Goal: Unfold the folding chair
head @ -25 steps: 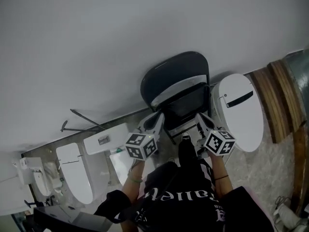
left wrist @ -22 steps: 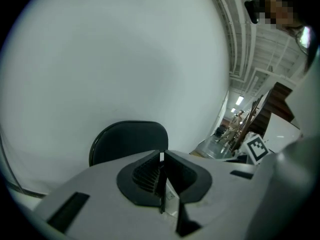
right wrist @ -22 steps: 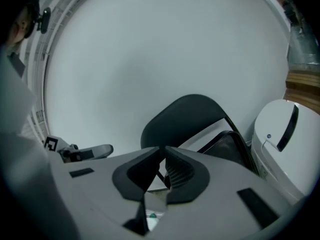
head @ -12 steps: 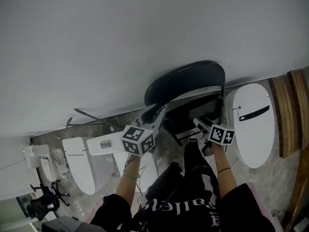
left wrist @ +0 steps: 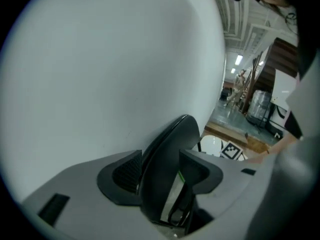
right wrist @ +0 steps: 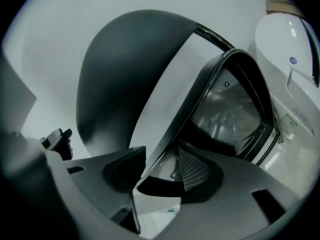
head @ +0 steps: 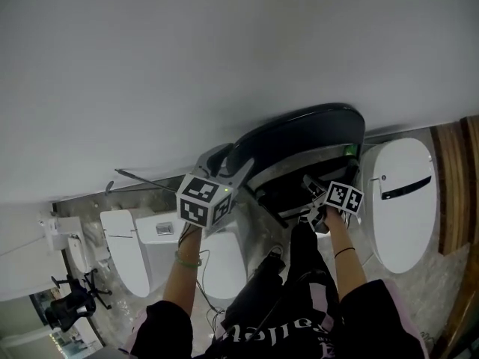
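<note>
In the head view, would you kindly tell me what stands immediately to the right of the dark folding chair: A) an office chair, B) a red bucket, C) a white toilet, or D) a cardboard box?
C: the white toilet stands right beside the folding chair on that side, while the office chair is far off at the lower left of the view.

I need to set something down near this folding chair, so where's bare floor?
Bare floor lies to your right, bordered by the white toilet and the wooden panel. Left of the folding chair it's crowded: two more toilets stand close together.
</note>
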### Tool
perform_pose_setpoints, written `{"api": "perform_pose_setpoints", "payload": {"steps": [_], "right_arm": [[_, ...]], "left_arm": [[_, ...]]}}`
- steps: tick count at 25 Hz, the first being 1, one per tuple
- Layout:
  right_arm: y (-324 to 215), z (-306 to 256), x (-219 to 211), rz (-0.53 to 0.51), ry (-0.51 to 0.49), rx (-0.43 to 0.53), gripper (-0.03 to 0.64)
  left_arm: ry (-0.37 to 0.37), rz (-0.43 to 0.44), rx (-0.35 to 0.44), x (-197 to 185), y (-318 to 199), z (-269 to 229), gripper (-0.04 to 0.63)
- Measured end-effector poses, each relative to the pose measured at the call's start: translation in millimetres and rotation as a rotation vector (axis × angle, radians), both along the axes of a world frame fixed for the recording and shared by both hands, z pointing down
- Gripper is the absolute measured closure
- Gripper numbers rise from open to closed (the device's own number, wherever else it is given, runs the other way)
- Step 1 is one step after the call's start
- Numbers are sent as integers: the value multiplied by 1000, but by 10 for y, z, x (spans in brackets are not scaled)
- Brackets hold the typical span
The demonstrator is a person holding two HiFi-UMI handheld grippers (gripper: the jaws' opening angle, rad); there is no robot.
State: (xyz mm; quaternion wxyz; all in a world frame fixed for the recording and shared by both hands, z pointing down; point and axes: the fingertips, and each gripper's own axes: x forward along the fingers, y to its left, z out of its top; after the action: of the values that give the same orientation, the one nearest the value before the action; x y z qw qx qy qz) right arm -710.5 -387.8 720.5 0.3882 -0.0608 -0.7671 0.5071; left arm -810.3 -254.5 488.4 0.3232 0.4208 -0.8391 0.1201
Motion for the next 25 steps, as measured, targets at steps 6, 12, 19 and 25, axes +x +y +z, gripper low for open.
{"api": "perform_pose_setpoints", "payload": {"steps": [6,12,19,25], "right_arm": [[33,43,-207,50,-31,-97,419],[20,101,-226,41,-46,-98,534],[32,74,-234,30,-64,-146,549],[51,102,-247,15,-69,-150,551]], "left_arm": [[109,119,-136,-277,-19,305,364],[201,170,-165,-338,-87,496,364],[228,240,-149,-310,-322,494,360],[129,376,-401,-306,-436,692,362]]}}
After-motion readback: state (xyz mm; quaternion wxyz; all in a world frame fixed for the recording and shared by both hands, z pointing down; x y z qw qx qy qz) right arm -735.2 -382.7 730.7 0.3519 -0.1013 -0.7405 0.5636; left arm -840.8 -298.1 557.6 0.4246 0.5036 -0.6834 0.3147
